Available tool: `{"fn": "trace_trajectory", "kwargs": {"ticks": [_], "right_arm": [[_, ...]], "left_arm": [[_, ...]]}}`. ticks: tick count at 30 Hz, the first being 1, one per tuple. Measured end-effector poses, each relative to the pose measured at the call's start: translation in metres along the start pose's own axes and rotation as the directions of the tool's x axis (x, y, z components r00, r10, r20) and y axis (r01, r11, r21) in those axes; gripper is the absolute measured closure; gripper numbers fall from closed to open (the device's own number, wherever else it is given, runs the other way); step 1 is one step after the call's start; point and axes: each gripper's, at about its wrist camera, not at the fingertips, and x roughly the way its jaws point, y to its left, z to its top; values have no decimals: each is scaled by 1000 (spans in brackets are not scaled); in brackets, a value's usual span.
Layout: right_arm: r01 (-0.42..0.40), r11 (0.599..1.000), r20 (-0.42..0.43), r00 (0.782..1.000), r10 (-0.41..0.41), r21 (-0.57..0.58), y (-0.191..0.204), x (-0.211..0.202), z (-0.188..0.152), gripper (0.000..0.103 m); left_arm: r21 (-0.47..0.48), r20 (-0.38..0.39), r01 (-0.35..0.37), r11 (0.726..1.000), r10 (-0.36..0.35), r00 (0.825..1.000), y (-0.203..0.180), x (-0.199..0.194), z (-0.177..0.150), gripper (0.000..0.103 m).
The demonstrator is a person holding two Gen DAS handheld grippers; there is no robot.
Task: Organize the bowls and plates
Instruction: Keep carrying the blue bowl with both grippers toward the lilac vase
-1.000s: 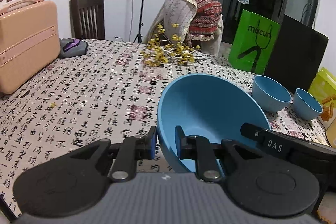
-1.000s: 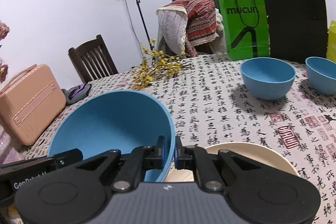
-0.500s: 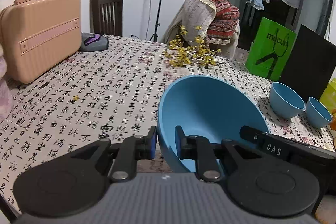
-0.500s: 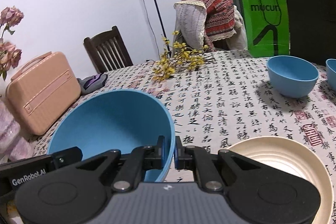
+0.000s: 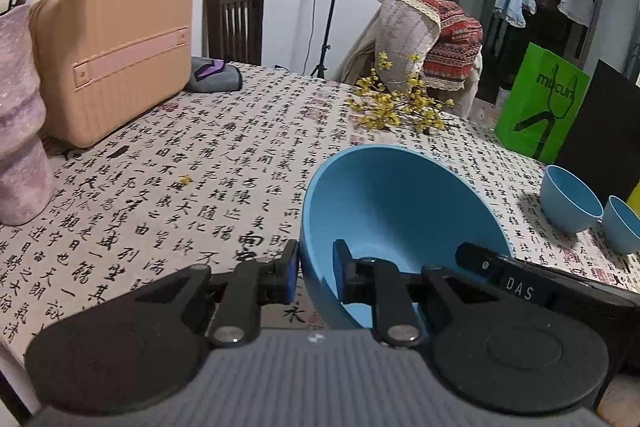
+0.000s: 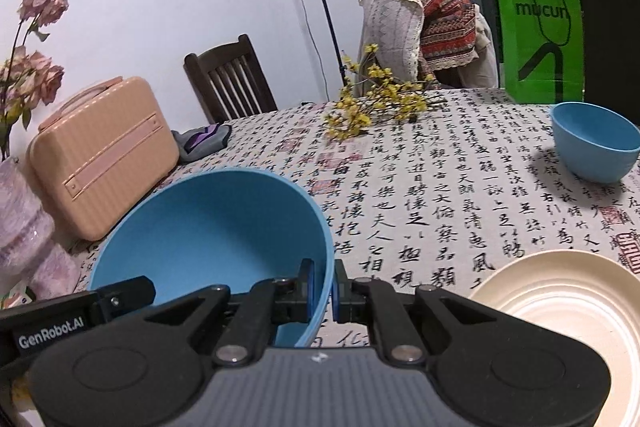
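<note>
Blue big bowl [image 5: 394,223]: airborne, tilted, rim pinched both sides.
Left gripper [image 5: 315,273]: nearly closed on left rim.
Right gripper [image 6: 323,287]: clamped on right rim.
Risk: uneven pull, bowl slips.
Cream plate [image 6: 560,301]: right of right gripper; could get clipped.

Green bag [image 6: 540,39], far right: "mucun", dark lettering.
Right gripper [image 5: 516,293] body, seen from left wrist: "DAS".
Left gripper [image 6: 52,329] body, seen from right wrist: "GenRobot.AI".
Tablecloth [image 5: 240,167]: printed Chinese calligraphy, red seal stamps.
</note>
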Motion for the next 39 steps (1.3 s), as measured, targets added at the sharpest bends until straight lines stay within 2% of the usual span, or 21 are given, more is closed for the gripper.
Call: {"fn": "trace_trajectory", "kwargs": {"ticks": [11, 24, 39], "right_arm": [[-43, 999, -16, 999, 43, -1, 20, 10, -7, 95], [-80, 997, 13, 997, 80, -3, 38, 9, -12, 95], [-146, 989, 8, 989, 146, 17, 66, 21, -27, 95]], "left_arm": [[-23, 8, -24, 999, 24, 1000, 22, -5, -2, 85], [-72, 30, -1, 997, 4, 1000, 50, -14, -8, 85], [-155, 45, 18, 988, -11, 999, 98, -25, -17, 85]]}}
